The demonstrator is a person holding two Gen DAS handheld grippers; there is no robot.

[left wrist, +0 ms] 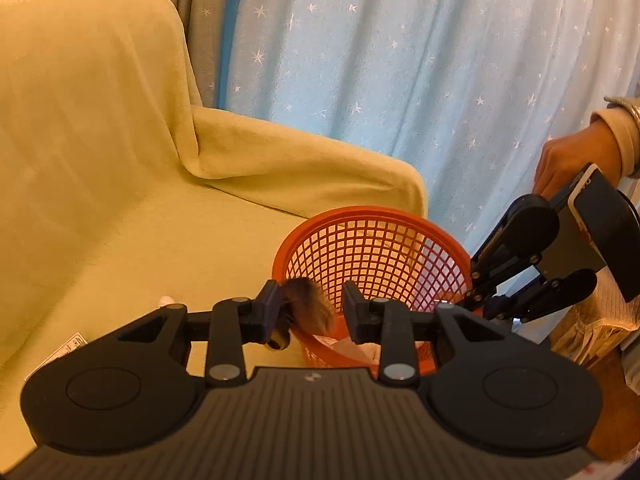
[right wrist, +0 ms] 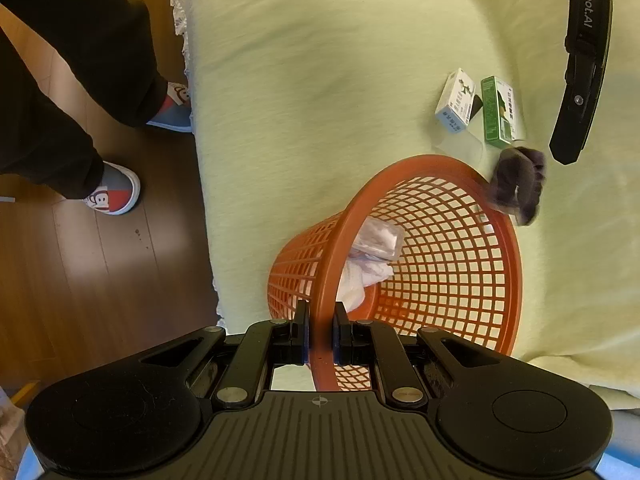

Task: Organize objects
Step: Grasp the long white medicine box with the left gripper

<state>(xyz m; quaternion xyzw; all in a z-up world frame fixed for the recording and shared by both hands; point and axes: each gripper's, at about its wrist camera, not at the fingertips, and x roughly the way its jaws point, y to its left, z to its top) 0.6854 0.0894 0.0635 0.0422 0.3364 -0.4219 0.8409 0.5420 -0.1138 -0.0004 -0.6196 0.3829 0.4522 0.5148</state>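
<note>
Right gripper [right wrist: 320,330] clamped on basket [right wrist: 516,264] rim, one finger inside, one outside; basket tilted on its side atop sofa [right wrist: 320,80], mouth facing away from the floor edge. Left gripper [left wrist: 310,308] spread wide over basket [left wrist: 374,216] mouth, nothing pinched between its fingers. Brush [left wrist: 308,308], dark and furry, blurred, sits against the left finger at the rim. From the right wrist view the brush [right wrist: 518,184] is at the far rim, below the left gripper's body. White wrappers [right wrist: 370,256] lie inside the basket against the mesh wall. Two small boxes, white box [right wrist: 458,100] and green box [right wrist: 498,110], side by side on the sofa beyond the basket. Hand [left wrist: 568,164] holds the right gripper. Slippers [right wrist: 114,192] on wood floor [right wrist: 100,280] beside sofa. Starred curtain [left wrist: 400,60] behind.
</note>
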